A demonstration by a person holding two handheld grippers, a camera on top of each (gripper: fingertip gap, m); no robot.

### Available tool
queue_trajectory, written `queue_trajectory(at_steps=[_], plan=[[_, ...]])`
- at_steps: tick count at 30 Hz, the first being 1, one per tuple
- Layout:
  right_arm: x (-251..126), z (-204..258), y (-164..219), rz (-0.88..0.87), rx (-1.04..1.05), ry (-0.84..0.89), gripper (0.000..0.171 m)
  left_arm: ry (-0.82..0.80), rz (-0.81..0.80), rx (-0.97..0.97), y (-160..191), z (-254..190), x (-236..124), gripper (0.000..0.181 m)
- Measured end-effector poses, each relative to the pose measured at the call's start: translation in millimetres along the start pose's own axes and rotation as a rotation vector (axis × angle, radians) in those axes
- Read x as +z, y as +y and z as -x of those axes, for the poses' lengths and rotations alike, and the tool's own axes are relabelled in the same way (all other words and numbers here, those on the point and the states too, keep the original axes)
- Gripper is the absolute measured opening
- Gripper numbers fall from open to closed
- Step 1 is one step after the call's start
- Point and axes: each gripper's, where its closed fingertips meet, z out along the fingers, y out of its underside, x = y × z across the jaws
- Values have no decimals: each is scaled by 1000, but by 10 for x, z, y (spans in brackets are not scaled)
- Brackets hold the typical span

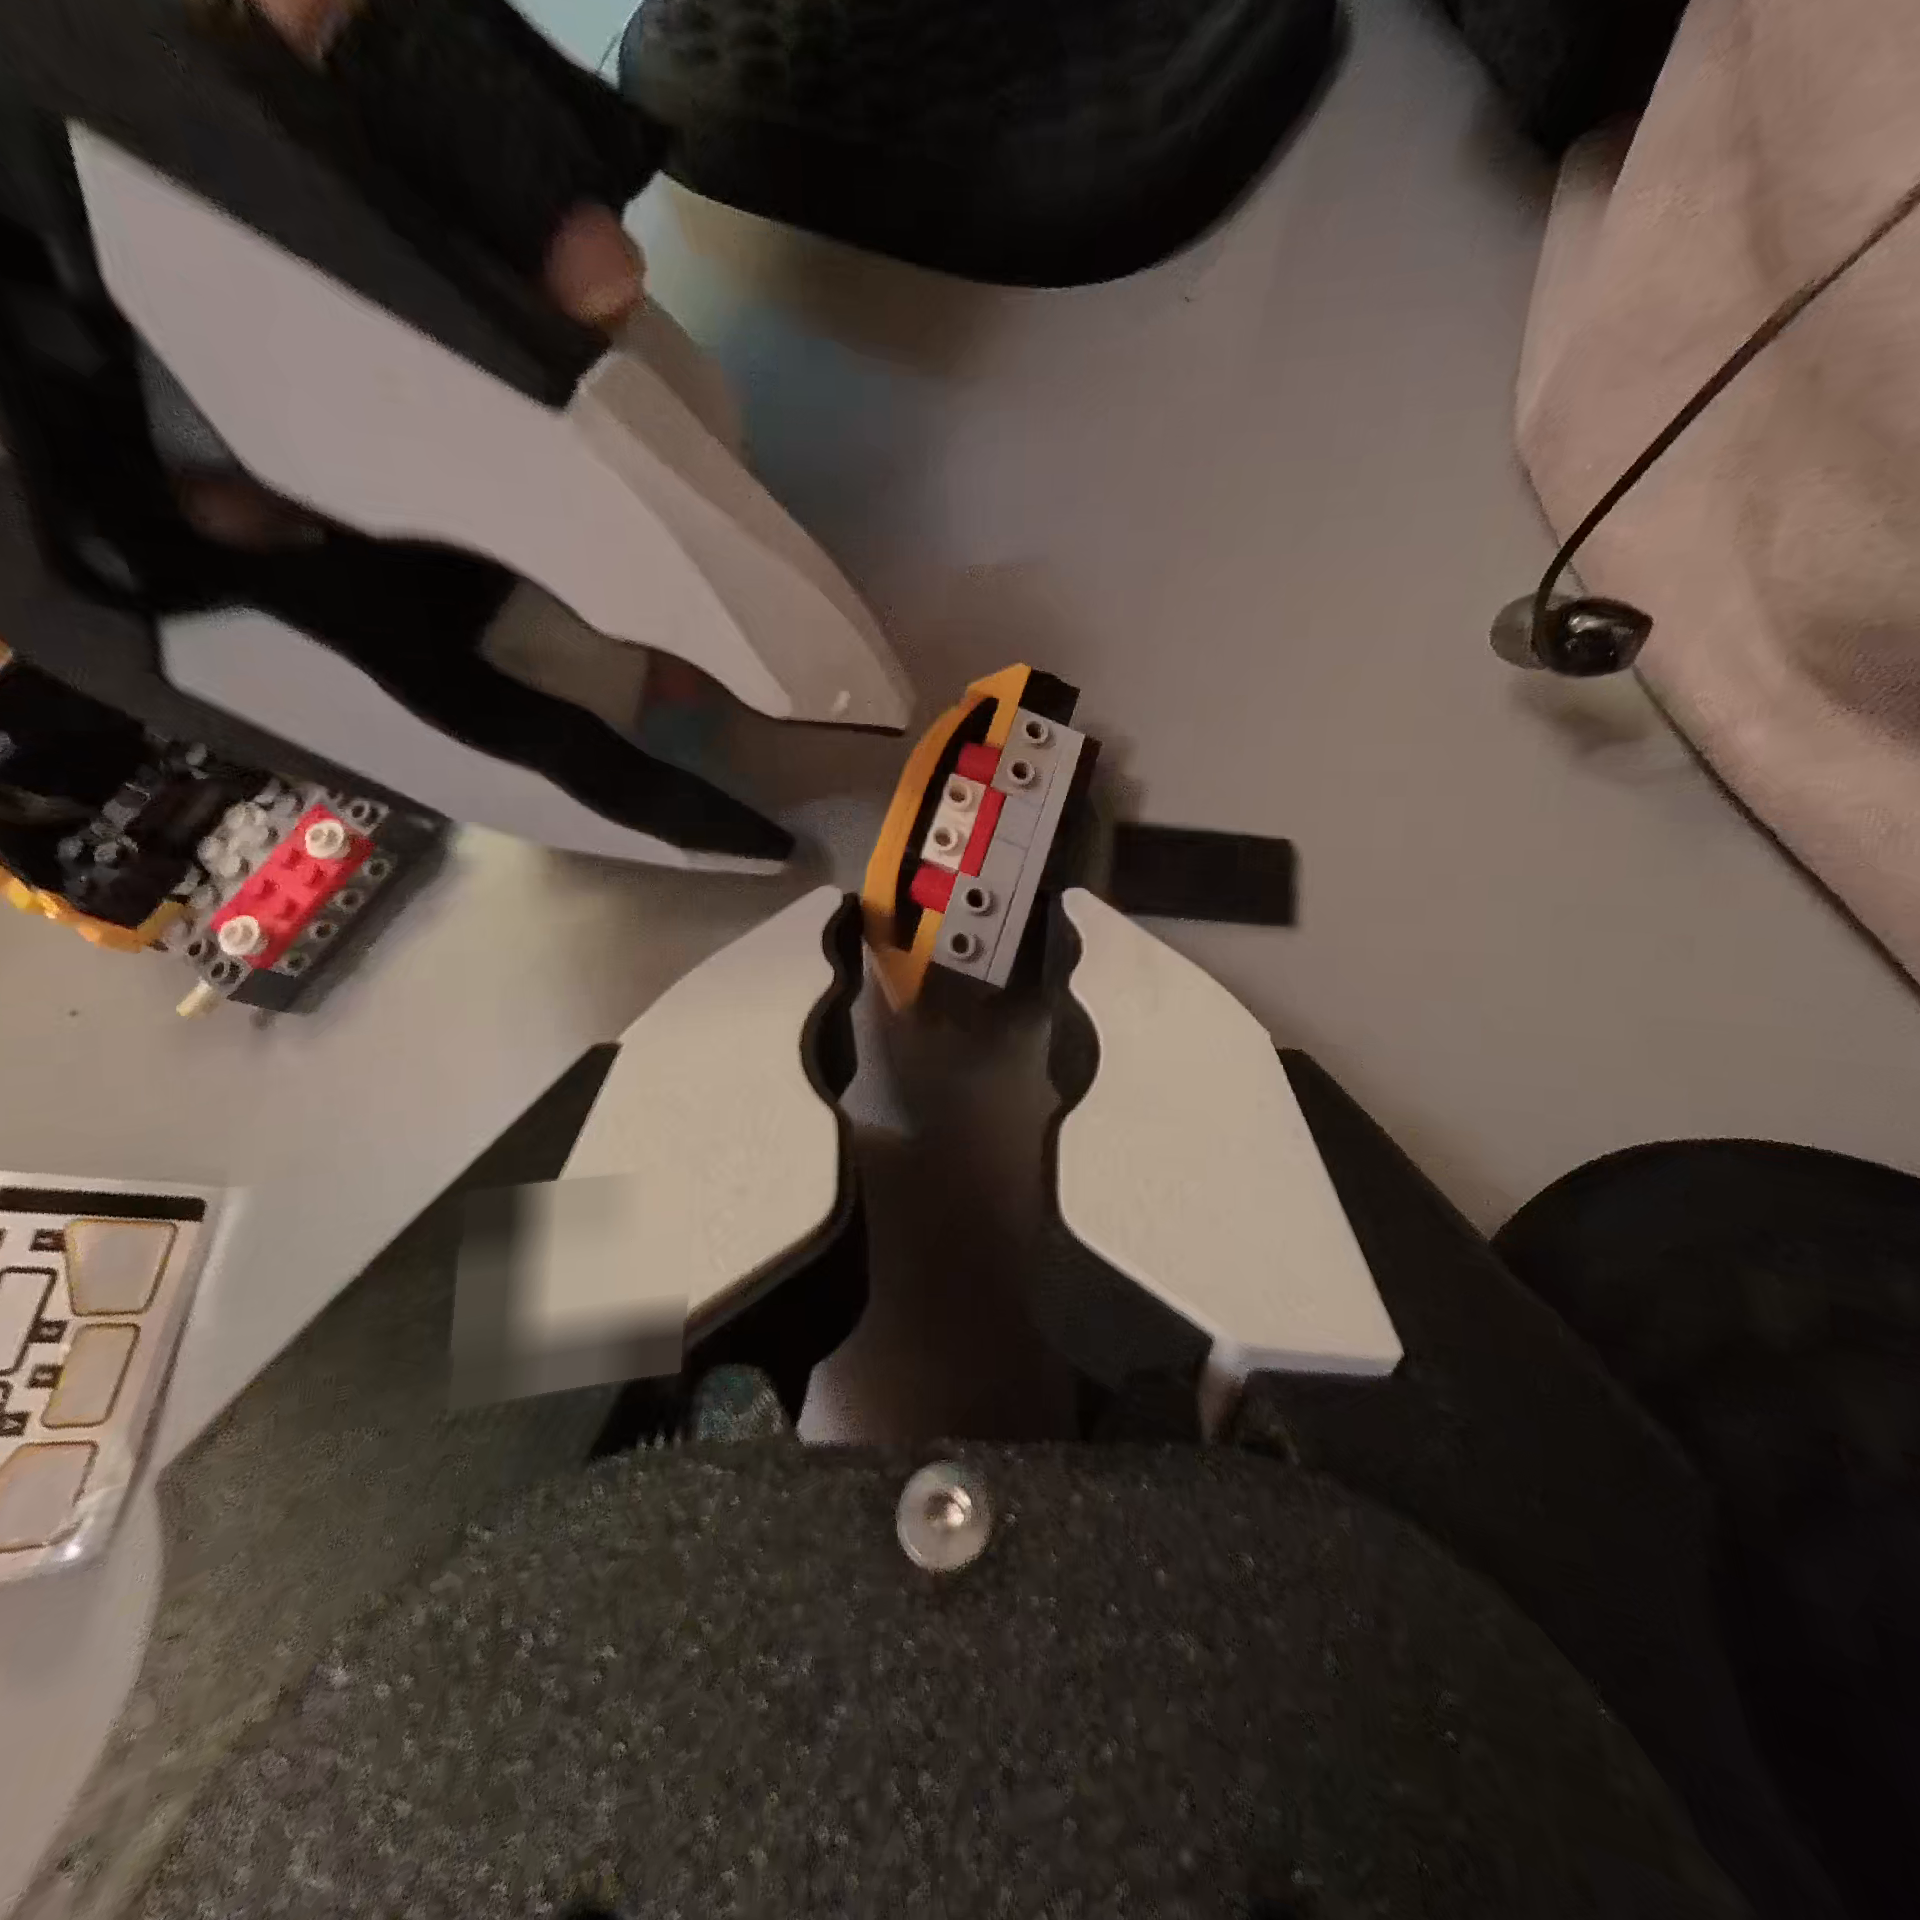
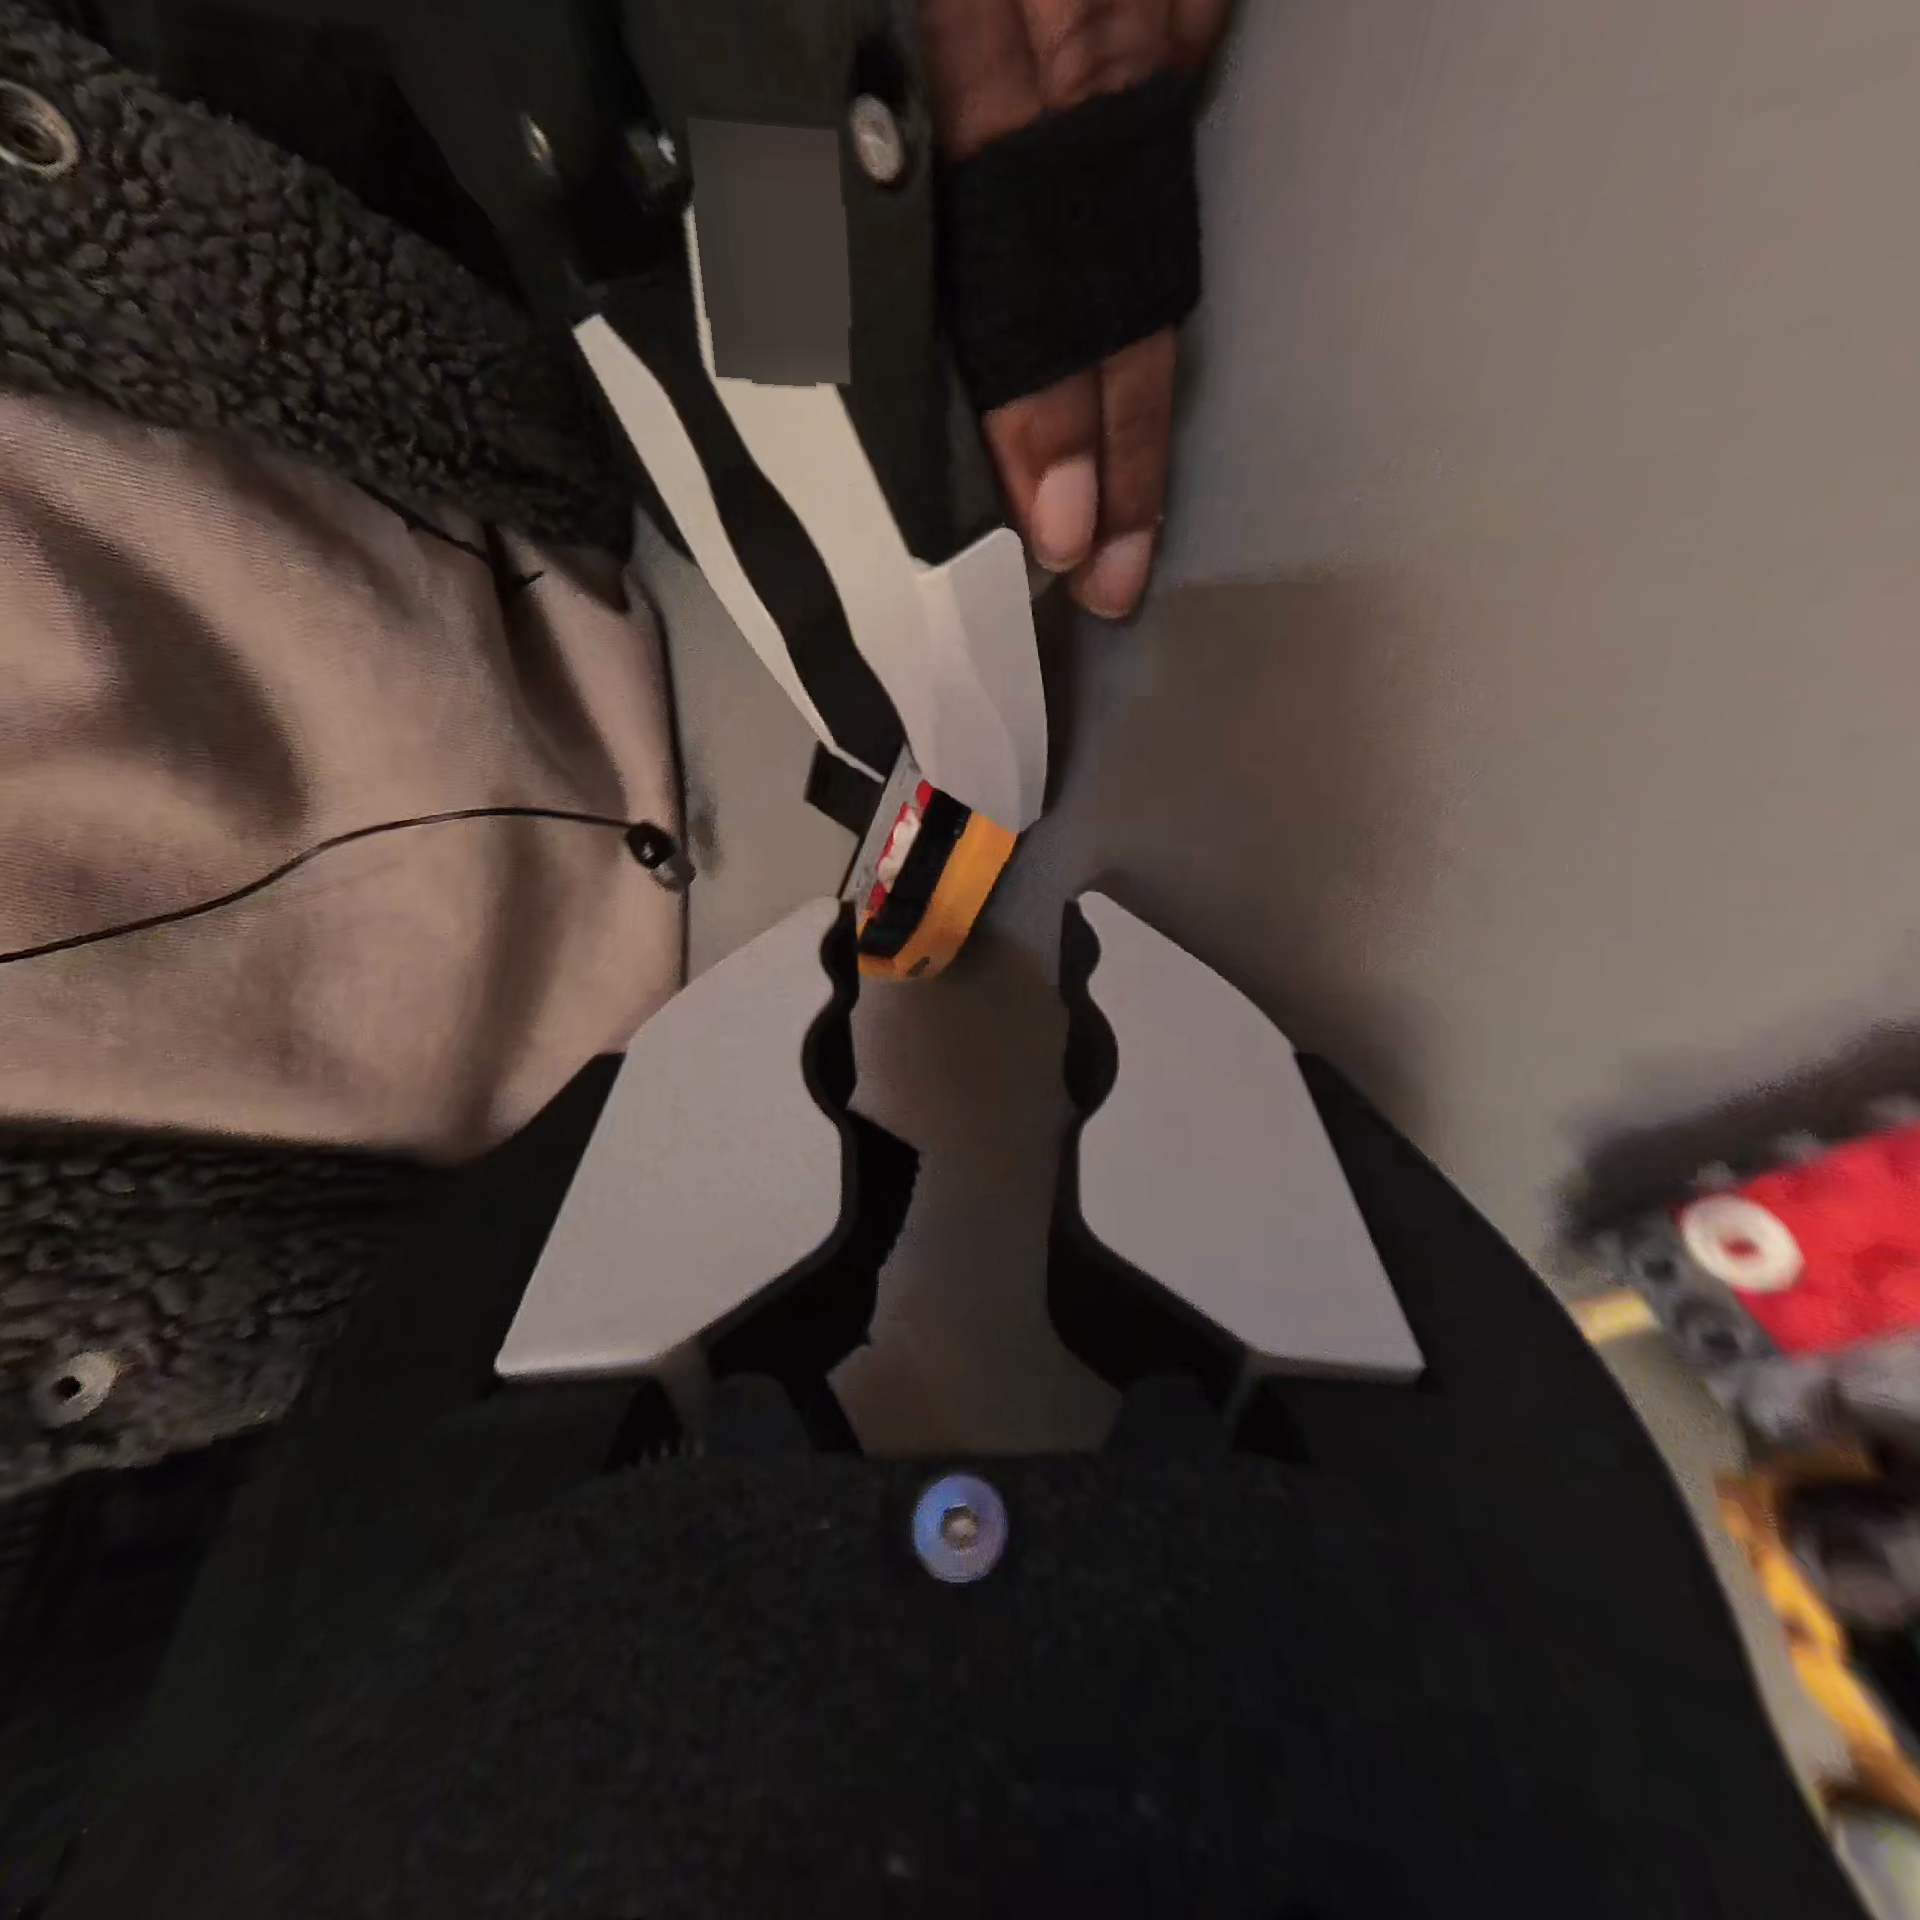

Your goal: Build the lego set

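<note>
1. Hovering over a grey table (image 1: 1299, 468), the left gripper (image 1: 956, 914) brackets a small lego sub-assembly (image 1: 977, 831) at the tips of its two white fingers; the jaws stand fairly wide, and whether they actually pinch the piece or it merely rests on the table between them cannot be told.

2. Approaching from 10 o'clock in the left wrist view, the right gripper (image 1: 842, 790) points its tips at the same piece – its own camera shows the jaws set apart and empty, the piece just past the finger at 11 o'clock.

3. Judged by its make-up – an orange arch round red, white, grey and black bricks – the piece looks light and rigid, but press-fit joints may pop under a twisting squeeze. The flat grey studded side and the opposite orange face look the safest places to hold.

4. Counted: two grippers, one small sub-assembly, and one larger lego build (image 1: 260, 894) with a red plate at 9 o'clock, well apart.

5. Also in frame: a black strip (image 1: 1205, 873) just beyond the piece, a sticker sheet (image 1: 73, 1371) at 8 o'clock.
</note>
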Motion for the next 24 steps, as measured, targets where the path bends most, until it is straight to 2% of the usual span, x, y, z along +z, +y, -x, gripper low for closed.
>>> queue_trajectory(at_steps=[5, 9, 15, 20, 24], plan=[[-140, 130, -47, -236, -100, 247, 37, 6, 20, -76, 23, 7, -16, 33], [49, 350, 27, -355, -182, 421, 37, 29, 13, -78, 39, -12, -49, 35], [553, 547, 155, -340, -109, 550, 39, 90, -17, -56, 44, -57, -91, 45], [595, 365, 75, -360, -44, 693, 44, 111, 17, -47, 69, -96, -70, 36], [627, 271, 22, -316, -66, 788, 47, 77, 27, -42, 74, -103, -96, 36]])
